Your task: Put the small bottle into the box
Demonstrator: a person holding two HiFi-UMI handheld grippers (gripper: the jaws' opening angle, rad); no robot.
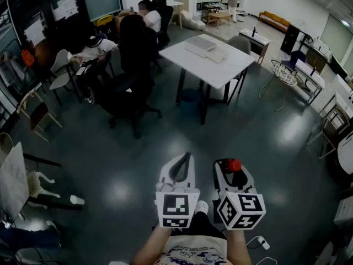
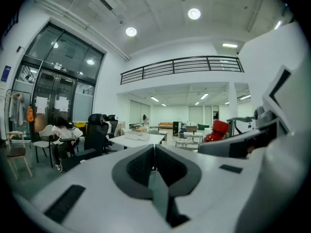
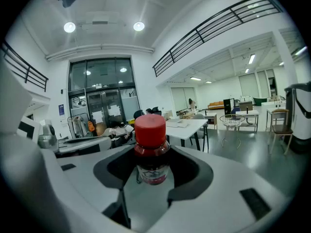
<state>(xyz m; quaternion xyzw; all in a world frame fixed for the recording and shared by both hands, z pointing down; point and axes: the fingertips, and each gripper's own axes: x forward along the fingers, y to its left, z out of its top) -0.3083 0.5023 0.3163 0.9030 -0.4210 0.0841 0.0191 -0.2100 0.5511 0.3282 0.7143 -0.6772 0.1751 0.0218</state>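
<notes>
Red plastic caps the small bottle: a smooth round lid over a short clear body that seems to hold dark red liquid, though the wide-angle view blurs the pale label too much to be sure. The bottle stands upright between the jaws of the right gripper. That gripper's dark, scooped pads curve round the bottle, and its jaws are clamped on the bottle's lower body. In the head view only the red cap shows, poking up at the tip of that gripper's white shell.

Matte white plastic also forms the left gripper, with the same dark curved pads inside. Its jaws meet along a thin seam and nothing sits between them.

Both tools are held side by side, close but apart, pointing forward and roughly level over a dark, glossy floor that mirrors the ceiling lights. Each carries a cube with black-and-white square markers at its rear. The cubes sit nearest the person's forearms, which reach in from the bottom edge of the head view.

Well ahead stands a white rectangular table on dark legs, with black office chairs and seated people to its left.
</notes>
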